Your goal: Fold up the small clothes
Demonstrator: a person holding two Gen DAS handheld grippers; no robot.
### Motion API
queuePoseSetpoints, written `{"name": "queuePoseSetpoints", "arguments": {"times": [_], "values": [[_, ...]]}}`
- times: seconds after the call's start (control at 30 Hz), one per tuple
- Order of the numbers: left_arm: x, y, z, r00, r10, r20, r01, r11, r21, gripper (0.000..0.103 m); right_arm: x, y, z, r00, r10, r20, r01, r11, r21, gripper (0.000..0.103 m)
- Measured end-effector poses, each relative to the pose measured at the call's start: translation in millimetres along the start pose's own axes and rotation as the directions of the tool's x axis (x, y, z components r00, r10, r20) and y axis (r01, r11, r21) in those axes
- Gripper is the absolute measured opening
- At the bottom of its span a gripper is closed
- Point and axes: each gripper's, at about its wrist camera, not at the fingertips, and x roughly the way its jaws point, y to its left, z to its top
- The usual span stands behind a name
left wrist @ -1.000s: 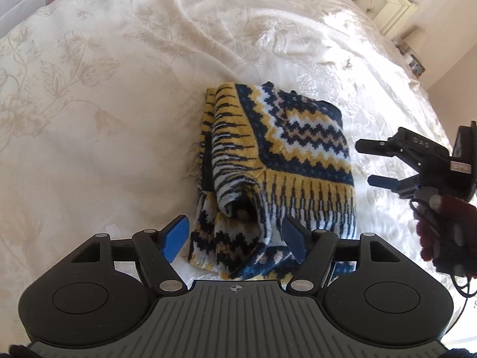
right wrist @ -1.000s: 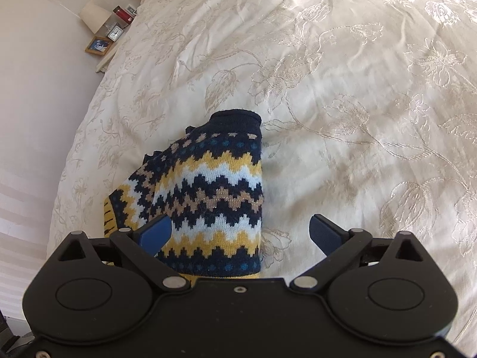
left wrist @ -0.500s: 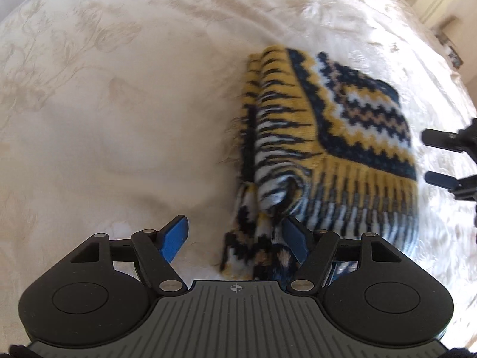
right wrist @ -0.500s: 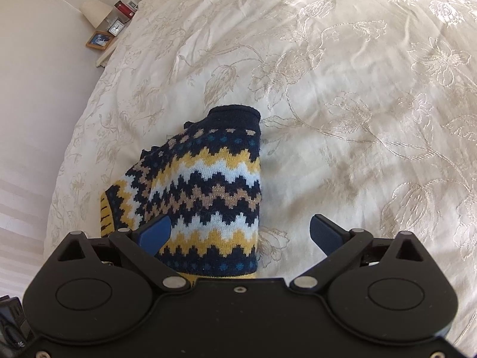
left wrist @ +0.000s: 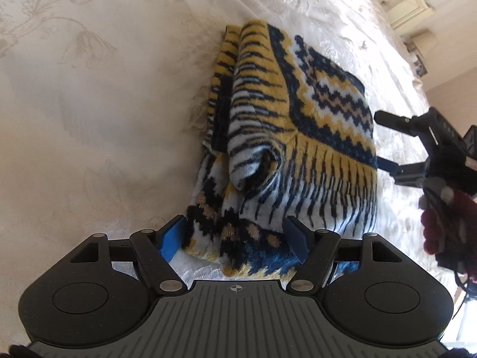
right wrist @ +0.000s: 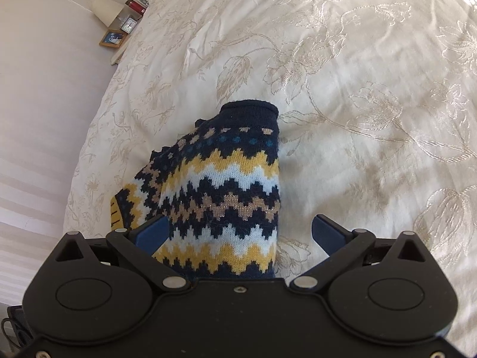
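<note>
The left gripper [left wrist: 235,238] is being held spread around the near hem of the sweater [left wrist: 292,137], nothing pinched. It's looking soft, thick and floppy, lying folded on the bedspread [left wrist: 104,104]; the doubled hem is probably the best spot to grab. At 3 o'clock, the right gripper [right wrist: 238,234] is also being held spread, empty.
</note>
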Motion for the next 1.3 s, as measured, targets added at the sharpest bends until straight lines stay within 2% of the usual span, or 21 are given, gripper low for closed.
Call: {"name": "queuePoseSetpoints", "arguments": {"times": [0.1,0.3,0.5,0.57,0.67,0.7,0.73,0.77,0.8,0.93,1.03,1.17,1.3], "values": [[9,0,3,1.0,-0.008,-0.009,0.008,1.0,0.004,0.073,13,2,2,0.999,0.019,-0.03,-0.019,1.0,-0.005,0.102],[29,-5,21,0.995,-0.088,-0.048,0.089,0.996,0.024,0.077,49,16,10,0.992,0.068,-0.106,-0.071,0.997,-0.021,0.103],[44,-12,29,0.988,-0.134,-0.073,0.136,0.99,0.029,0.083,71,30,14,0.987,0.067,-0.148,-0.075,0.996,-0.047,0.103],[43,-8,29,0.986,-0.149,-0.07,0.15,0.989,0.007,0.083,71,26,14,0.985,0.082,-0.154,-0.087,0.996,-0.028,0.103],[40,2,29,0.981,-0.181,-0.065,0.178,0.983,-0.047,0.08,71,11,12,0.981,0.123,-0.149,-0.112,0.991,0.078,0.102],[40,6,29,0.978,-0.199,-0.066,0.194,0.979,-0.065,0.072,69,7,11,0.98,0.133,-0.148,-0.118,0.987,0.106,0.097],[41,10,30,0.97,-0.233,-0.073,0.226,0.97,-0.084,0.057,68,8,9,0.982,0.125,-0.143,-0.11,0.988,0.105,0.09],[42,14,31,0.962,-0.26,-0.083,0.251,0.962,-0.103,0.051,66,11,8,0.985,0.1,-0.14,-0.089,0.993,0.081,0.066],[42,16,33,0.956,-0.28,-0.083,0.27,0.956,-0.115,0.042,64,15,7,0.988,0.083,-0.134,-0.076,0.996,0.052,0.052],[31,9,36,0.945,-0.32,-0.061,0.316,0.947,-0.063,0.032,48,32,4,0.993,0.077,-0.087,-0.076,0.997,0.018,0.045],[21,-4,36,0.93,-0.365,-0.049,0.363,0.931,-0.049,0.032,31,45,-2,0.997,0.076,-0.029,-0.076,0.997,0.015,0.044],[8,-35,32,0.919,-0.39,-0.056,0.392,0.92,0.025,0.032,2,52,-12,0.998,0.048,0.029,-0.049,0.999,0.021,0.044],[-4,-61,21,0.912,-0.406,-0.059,0.41,0.911,0.056,0.032,-35,48,-20,0.998,0.01,0.056,-0.01,1.0,0.002,0.044]]}}
